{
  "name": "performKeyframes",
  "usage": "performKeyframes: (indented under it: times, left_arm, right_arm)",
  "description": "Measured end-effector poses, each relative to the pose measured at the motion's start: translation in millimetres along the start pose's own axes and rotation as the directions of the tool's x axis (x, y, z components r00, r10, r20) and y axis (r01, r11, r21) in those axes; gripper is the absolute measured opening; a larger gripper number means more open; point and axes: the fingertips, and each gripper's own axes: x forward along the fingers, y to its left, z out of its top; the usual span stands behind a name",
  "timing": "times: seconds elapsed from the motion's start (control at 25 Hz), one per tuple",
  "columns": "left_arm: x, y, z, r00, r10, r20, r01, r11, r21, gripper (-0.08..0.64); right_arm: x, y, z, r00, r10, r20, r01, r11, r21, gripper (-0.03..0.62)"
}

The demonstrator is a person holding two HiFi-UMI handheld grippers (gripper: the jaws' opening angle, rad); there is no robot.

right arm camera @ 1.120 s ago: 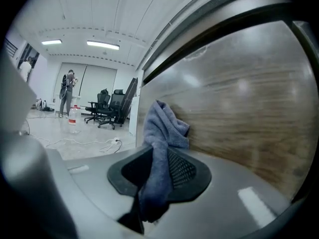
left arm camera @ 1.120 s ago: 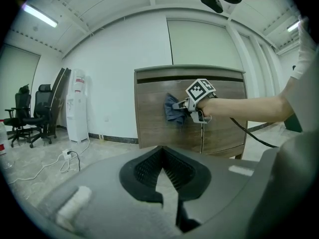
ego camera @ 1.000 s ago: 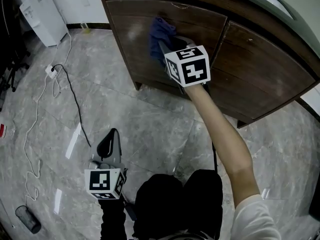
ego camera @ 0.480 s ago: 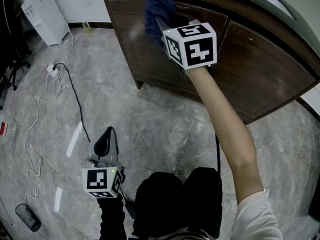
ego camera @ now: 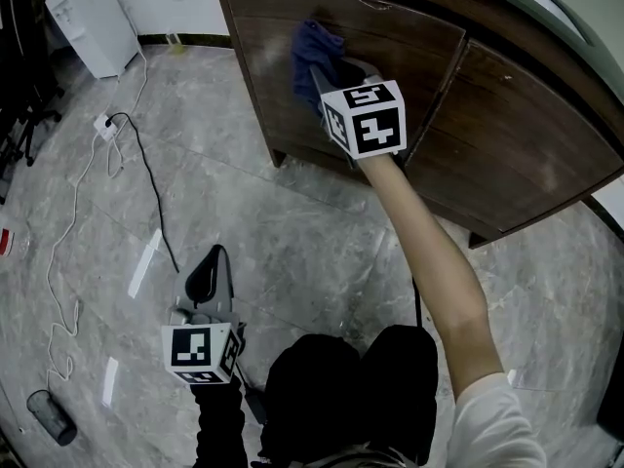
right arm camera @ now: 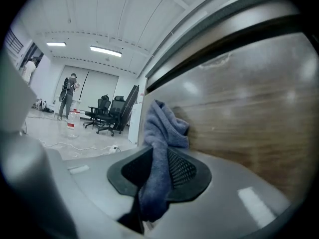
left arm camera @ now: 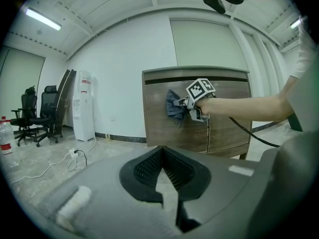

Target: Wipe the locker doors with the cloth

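Note:
The blue-grey cloth [ego camera: 314, 49] is pressed against the left wooden locker door [ego camera: 419, 61], with my right gripper [ego camera: 320, 74] shut on it. In the right gripper view the cloth [right arm camera: 163, 126] hangs between the ribbed pads [right arm camera: 182, 169] of my right gripper [right arm camera: 157, 158], bunched against the door [right arm camera: 249, 118]. The right door [ego camera: 531, 135] lies beyond the arm. My left gripper [ego camera: 208, 266] hangs low over the floor, shut and holding nothing. The left gripper view shows my left gripper [left arm camera: 160, 156], and ahead of it the cloth [left arm camera: 174, 108] on the door [left arm camera: 154, 123].
A white water dispenser [ego camera: 88, 18] stands left of the locker. A power strip [ego camera: 102, 123] and cables [ego camera: 146, 188] trail across the marble floor, with a dark cylinder [ego camera: 47, 417] at the lower left. Office chairs [right arm camera: 107, 114], a bottle [right arm camera: 72, 126] and a person [right arm camera: 68, 96] are farther off.
My right gripper carried the cloth up to the top of the left door, then back down to mid-height. The left gripper stayed put.

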Motion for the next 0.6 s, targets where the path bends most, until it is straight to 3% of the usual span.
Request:
performKeyframes:
  times: [0.6]
  left_arm:
    - [-0.3, 21.6, -21.1, 0.999, 0.029, -0.035, -0.03, 0.999, -0.016, 0.002]
  right_arm:
    - [39.6, 32.5, -140.3, 0.977, 0.045, -0.207, -0.032, 0.997, 0.065, 0.091]
